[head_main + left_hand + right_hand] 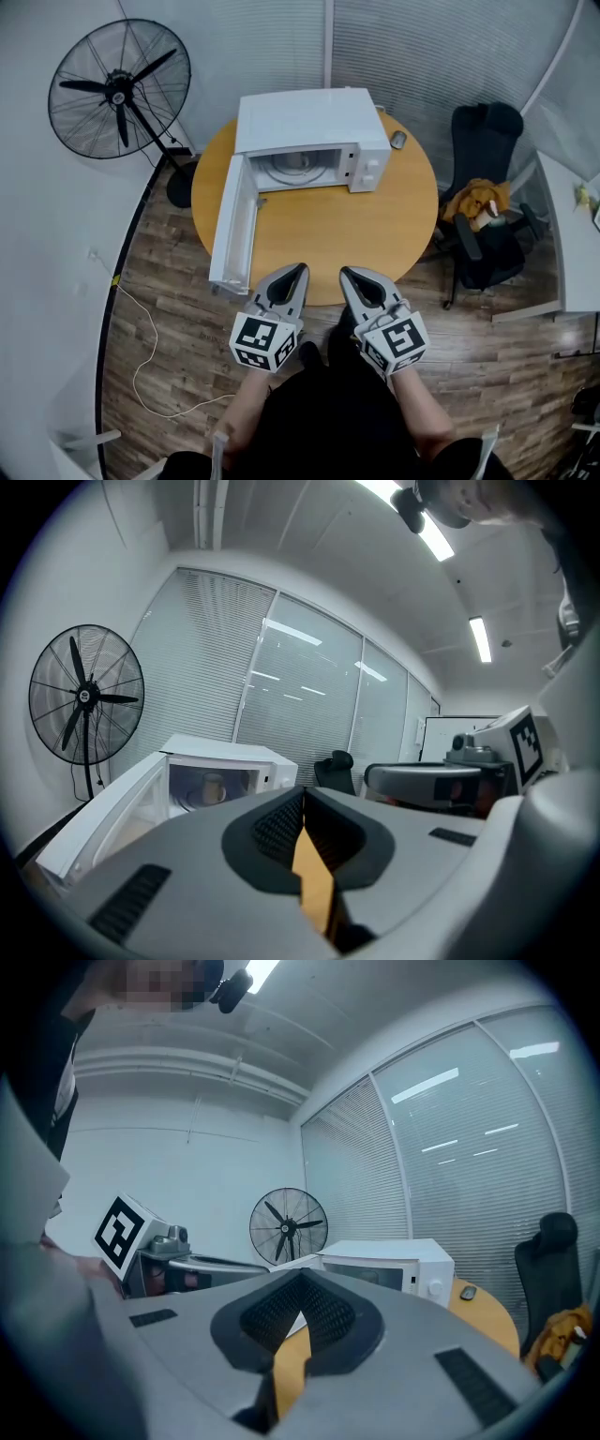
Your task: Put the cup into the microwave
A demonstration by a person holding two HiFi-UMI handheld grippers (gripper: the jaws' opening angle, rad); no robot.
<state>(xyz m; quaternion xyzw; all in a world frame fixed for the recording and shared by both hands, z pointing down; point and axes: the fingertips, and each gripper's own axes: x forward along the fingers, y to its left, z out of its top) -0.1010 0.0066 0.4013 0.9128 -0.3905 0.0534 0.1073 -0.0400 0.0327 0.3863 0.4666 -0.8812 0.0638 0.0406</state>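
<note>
The left tongs (pixel 301 270) and right tongs (pixel 346 273) were pressed together, empty — the cup (pixel 214 787) sat inside the open microwave (pixel 309 127) on the tabletop (pixel 375 234).

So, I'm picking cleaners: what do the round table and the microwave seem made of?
The round table: probably laminate or wood, uniform matte orange-tan top. The microwave: white casing, painted metal or plastic, smooth with soft sheen; cannot tell which.

The right gripper (pixel 302 1274), jaws together and empty, faces the microwave (pixel 389 1262).
</note>
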